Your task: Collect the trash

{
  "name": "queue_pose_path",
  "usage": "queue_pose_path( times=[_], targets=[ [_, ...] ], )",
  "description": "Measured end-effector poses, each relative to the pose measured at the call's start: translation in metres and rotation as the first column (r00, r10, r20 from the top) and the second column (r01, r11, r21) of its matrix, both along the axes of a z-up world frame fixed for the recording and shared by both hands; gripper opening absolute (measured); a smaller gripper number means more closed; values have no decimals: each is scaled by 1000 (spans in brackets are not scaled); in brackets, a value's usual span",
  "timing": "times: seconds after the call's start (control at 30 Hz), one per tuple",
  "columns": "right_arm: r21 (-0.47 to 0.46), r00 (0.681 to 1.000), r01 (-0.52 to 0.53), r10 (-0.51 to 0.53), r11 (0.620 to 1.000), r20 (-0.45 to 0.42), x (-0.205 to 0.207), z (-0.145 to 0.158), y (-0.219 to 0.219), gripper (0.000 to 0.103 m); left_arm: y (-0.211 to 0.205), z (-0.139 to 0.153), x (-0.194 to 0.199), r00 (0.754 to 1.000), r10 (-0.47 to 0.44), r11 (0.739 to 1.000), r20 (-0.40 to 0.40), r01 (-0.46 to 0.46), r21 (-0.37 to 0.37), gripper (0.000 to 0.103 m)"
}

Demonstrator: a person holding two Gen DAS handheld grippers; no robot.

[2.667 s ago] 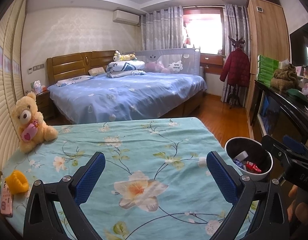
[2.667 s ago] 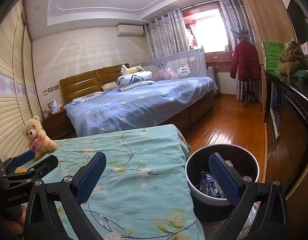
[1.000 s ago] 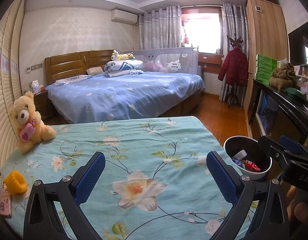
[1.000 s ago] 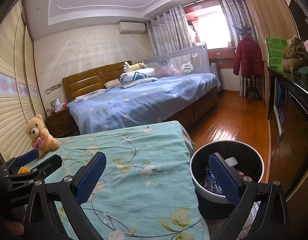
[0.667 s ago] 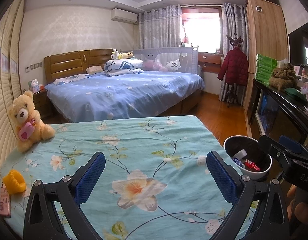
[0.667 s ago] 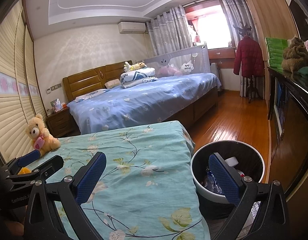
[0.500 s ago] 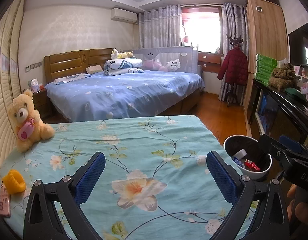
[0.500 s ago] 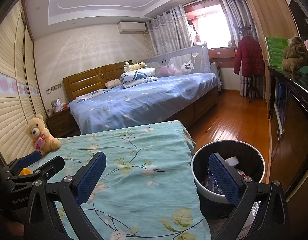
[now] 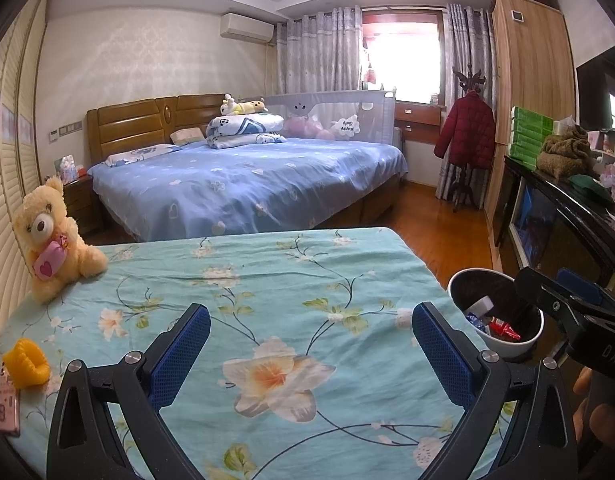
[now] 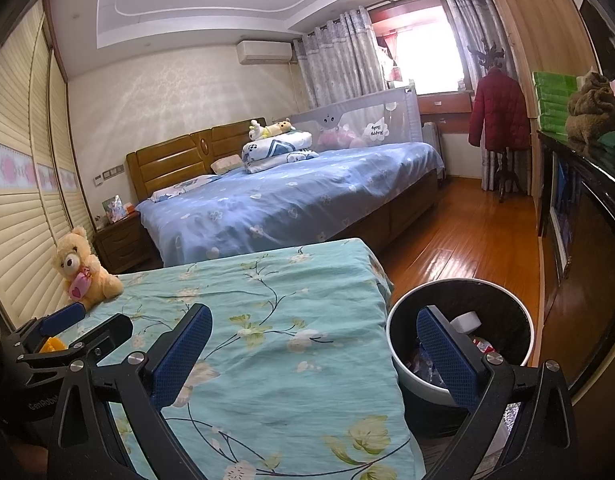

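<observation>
Currently the left gripper [image 9: 310,342] hangs over the floral bedsheet [image 9: 243,280] with its blue pads spread wide and nothing between them. The right gripper [image 10: 314,348] is equally wide and empty, one finger over the sheet's edge and the other in front of the trash bin [image 10: 523,344]. The bin stands on the wooden floor just beside the right corner of the covered surface, and it already holds wrappers and a white scrap. No loose litter shows on the open middle of the sheet. At the far left edge lie a crumpled yellow item [image 9: 25,362] and a pink phone [image 9: 5,408], with a teddy bear [image 9: 51,240] sitting further back against the wall.

Judging from this, the main risk is misidentification: whether the yellow item is rubbish cannot be told from these views, and a hasty reach there could pinch the phone just beside it or snag the loose sheet. A careless swing of the right tool could also knock the bin.
</observation>
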State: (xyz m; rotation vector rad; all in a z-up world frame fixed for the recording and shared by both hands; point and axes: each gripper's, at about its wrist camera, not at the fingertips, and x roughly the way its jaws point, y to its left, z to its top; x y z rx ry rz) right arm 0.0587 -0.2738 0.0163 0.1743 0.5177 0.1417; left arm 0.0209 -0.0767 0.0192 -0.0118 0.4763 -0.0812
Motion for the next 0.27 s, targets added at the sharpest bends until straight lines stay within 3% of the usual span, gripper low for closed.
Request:
queue_pose_path(
  times=[0.27],
  targets=[
    [5,1000,-5,5,1000,-26,5,-7,5,103,4,-5,6,1000,0,1000,-25,0,-7,102]
  ],
)
